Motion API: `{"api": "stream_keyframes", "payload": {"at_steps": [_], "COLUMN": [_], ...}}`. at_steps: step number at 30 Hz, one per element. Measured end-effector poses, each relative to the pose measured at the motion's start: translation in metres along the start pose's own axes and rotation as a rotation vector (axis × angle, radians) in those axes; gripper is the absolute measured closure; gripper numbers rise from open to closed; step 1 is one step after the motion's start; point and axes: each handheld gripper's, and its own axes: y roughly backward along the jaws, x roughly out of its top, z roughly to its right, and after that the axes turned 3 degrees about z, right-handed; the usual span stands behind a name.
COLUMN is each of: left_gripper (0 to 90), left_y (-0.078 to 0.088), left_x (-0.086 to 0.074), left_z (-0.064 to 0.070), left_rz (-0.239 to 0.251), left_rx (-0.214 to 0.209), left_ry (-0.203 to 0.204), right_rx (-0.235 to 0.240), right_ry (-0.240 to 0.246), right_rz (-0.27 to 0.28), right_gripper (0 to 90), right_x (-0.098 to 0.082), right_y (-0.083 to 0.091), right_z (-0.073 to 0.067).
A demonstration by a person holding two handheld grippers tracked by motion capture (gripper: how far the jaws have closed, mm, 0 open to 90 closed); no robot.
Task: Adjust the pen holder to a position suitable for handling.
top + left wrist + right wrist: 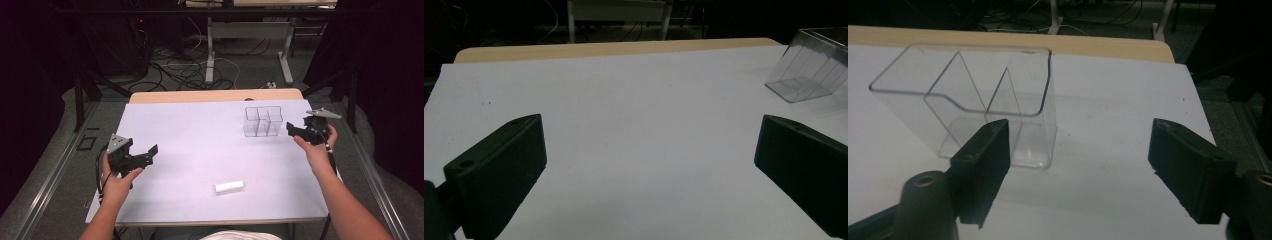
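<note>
High view: sitting toward the far right of the white-covered table (200, 130), a clear plastic box with inner dividers (263, 121), upright, mouth up. Hovering just to its right, the right gripper (295, 131), jaws parted and empty, pointing leftward at the box's right wall. Lying near the front edge, a small white cylinder (229, 186), long axis running roughly left to right across the table, slightly raised at its right end, well apart from both grippers. Hanging over the near left of the table, the left gripper (150, 154), jaws spread wide, gripping nothing, pointing toward the middle. Sitting roughly midway between the two hands, this cylinder, perhaps a little nearer the left one; the box being plainly the right hand's.

Left gripper view: standing wide apart at either edge, two black jaws, only bare white surface between them. Showing far off at the upper right, the clear box (811, 67), well ahead and to the right.

Right gripper view: opening onto empty table, both jaws, nothing between the pads. Standing just ahead and to the left, the divided box (973, 100), its near right corner just behind the left jaw's tip, contact not clear. Likely calling for a small leftward shift to straddle that wall.
</note>
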Motion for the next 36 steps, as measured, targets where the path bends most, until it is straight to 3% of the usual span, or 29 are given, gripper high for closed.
{"api": "stream_keyframes", "payload": {"at_steps": [3, 5, 8, 10, 11, 12, 13, 18, 25, 36], "left_gripper": [0.1, 0.1, 0.1, 0.1, 0.1, 0.2, 0.1, 0.2, 0.3, 0.4], "left_y": [0.0, 0.0, 0.0, 0.0, -0.001, -0.001, -0.001, -0.001, 0.0, -0.002], "left_x": [0.0, -0.001, 0.0, 0.0, 0.0, 0.0, -0.001, -0.001, -0.001, -0.002], "left_z": [0.0, -0.001, -0.001, -0.001, -0.001, -0.001, -0.001, -0.001, -0.002, -0.002], "left_rz": [0.008, 0.007, 0.014, 0.015, 0.013, 0.013, 0.015, 0.01, 0.013, 0.0], "left_rx": [-0.002, -0.005, -0.005, -0.005, -0.005, -0.005, -0.005, -0.003, 0.001, -0.004], "left_ry": [0.012, 0.015, 0.016, 0.016, 0.015, 0.015, 0.015, 0.014, 0.019, 0.017], "right_rx": [-0.006, -0.027, -0.013, -0.022, -0.031, -0.031, -0.017, -0.012, 0.0, 0.009], "right_ry": [0.015, 0.01, -0.028, -0.021, -0.003, -0.003, 0.021, 0.063, 0.079, 0.05], "right_rz": [-0.013, -0.01, -0.022, -0.016, -0.01, -0.01, -0.007, -0.054, -0.103, -0.172], "right_gripper": [36.9, 41.2, 49.4, 53.0, 64.5, 64.5, 74.9, 89.7, 90.0, 90.0], "right_x": [0.015, 0.024, 0.038, 0.042, 0.048, 0.048, 0.052, 0.053, 0.05, 0.037], "right_y": [-0.005, -0.009, -0.016, -0.018, -0.021, -0.021, -0.027, -0.045, -0.061, -0.082], "right_z": [0.005, 0.006, 0.009, 0.01, 0.01, 0.01, 0.01, 0.005, 0.0, -0.005]}}
